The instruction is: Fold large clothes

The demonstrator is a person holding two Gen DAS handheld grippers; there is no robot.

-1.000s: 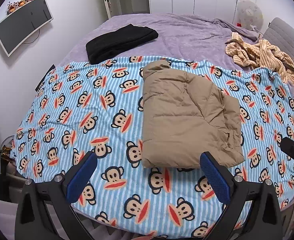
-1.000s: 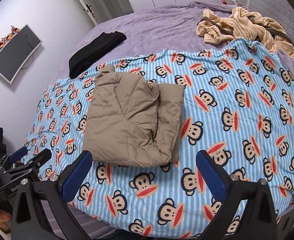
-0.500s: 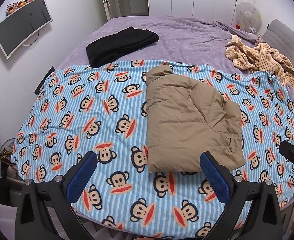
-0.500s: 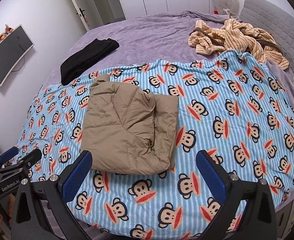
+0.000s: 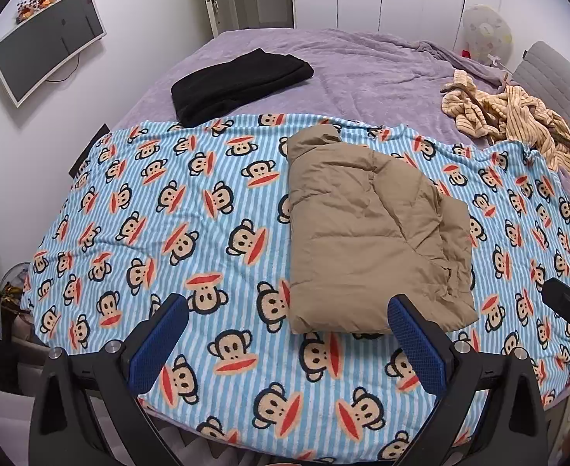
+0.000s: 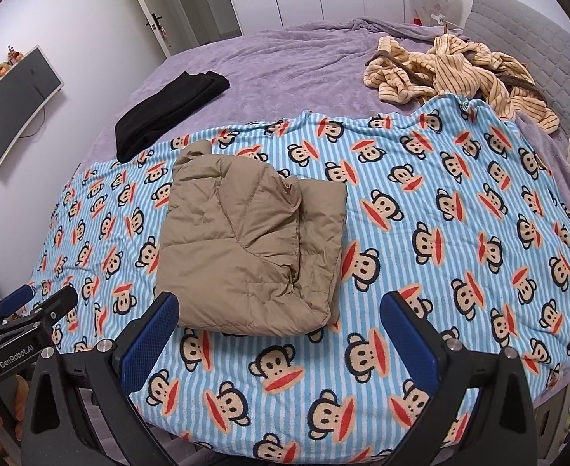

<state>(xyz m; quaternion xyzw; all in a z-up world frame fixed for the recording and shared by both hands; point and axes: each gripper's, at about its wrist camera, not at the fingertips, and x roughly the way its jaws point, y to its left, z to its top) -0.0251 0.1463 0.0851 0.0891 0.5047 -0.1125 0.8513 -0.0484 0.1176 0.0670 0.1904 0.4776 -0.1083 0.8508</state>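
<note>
Tan jacket (image 5: pixel 366 240) folded on monkey blanket (image 5: pixel 192 209) | both jaws wide, holding nothing

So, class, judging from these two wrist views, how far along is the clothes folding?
Done: the tan puffer jacket lies folded in a compact bundle on the monkey-print blanket, and a black garment sits folded on the purple bedspread. In hand: nothing; the left gripper and right gripper are both open and empty. Left: the striped yellow garment lies crumpled near the headboard.
</note>
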